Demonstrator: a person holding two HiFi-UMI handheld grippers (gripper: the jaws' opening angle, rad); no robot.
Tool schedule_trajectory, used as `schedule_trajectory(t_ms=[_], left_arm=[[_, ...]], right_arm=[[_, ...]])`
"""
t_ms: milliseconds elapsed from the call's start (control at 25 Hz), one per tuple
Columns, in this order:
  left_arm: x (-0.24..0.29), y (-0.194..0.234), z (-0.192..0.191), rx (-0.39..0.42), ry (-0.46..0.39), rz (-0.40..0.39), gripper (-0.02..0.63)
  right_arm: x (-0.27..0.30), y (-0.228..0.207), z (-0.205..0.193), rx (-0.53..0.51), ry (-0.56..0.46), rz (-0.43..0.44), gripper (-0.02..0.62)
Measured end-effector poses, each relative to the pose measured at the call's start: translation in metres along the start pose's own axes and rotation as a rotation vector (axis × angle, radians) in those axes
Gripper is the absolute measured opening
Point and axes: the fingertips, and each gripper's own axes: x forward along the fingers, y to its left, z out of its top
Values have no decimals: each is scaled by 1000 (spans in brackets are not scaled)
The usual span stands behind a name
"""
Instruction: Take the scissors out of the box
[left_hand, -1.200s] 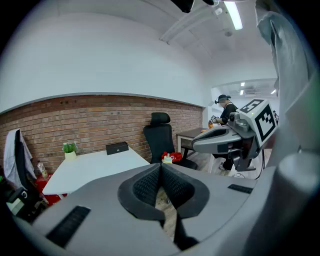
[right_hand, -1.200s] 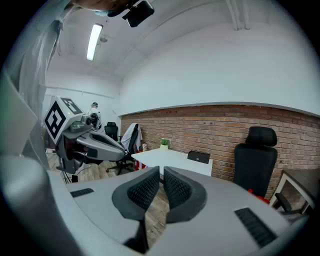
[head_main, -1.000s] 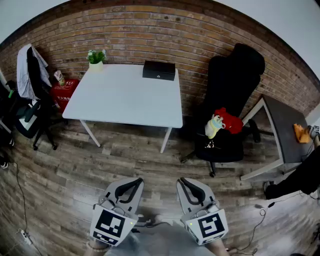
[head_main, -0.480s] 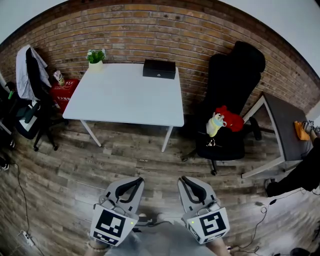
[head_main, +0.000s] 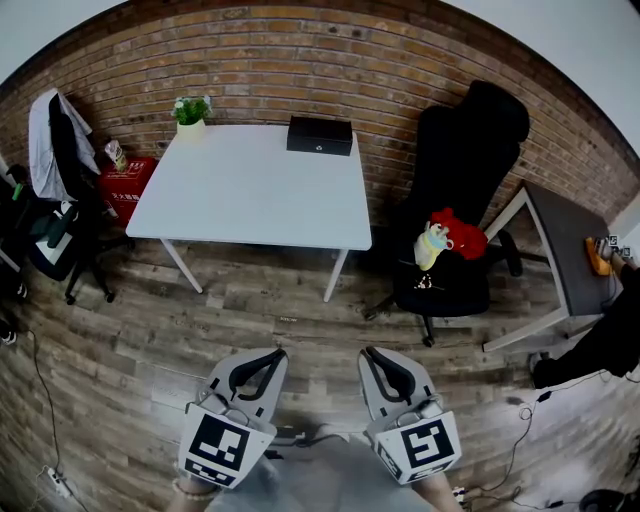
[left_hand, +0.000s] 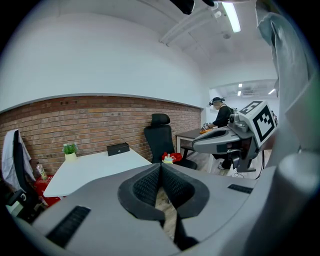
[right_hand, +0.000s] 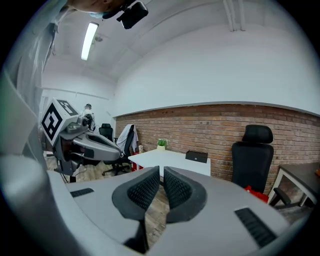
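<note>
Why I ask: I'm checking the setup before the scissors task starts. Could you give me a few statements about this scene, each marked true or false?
1. The black box sits at the far edge of the white table, near the brick wall. True.
2. The box is open and scissors show inside. False: it is closed, and no scissors are visible.
3. The left gripper is shut with nothing between its jaws. True.
4. The potted plant stands on the black chair. False: it stands at the table's far left corner; the chair holds soft toys.
5. The left gripper touches the box. False: it is held over the wooden floor, well short of the table.
</note>
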Motion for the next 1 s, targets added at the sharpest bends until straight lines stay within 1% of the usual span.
schedule_trajectory(t_ms=[360, 520, 640, 840, 1000], left_arm=[[-21, 14, -8, 23, -21, -33, 15], [-28, 14, -10, 34, -30, -40, 15], [-35, 16, -15, 35, -21, -42, 15], [-39, 17, -10, 34, -44, -46, 15], [-38, 16, -13, 29, -41, -48, 15]], right_arm=[[3, 29, 3, -12, -6, -46, 55], [-2, 33, 3, -11, -16, -73, 55], [-5, 38, 4, -9, -19, -86, 55], [-8, 43, 3, -9, -11, -93, 55], [-8, 41, 1, -11, -6, -95, 55]])
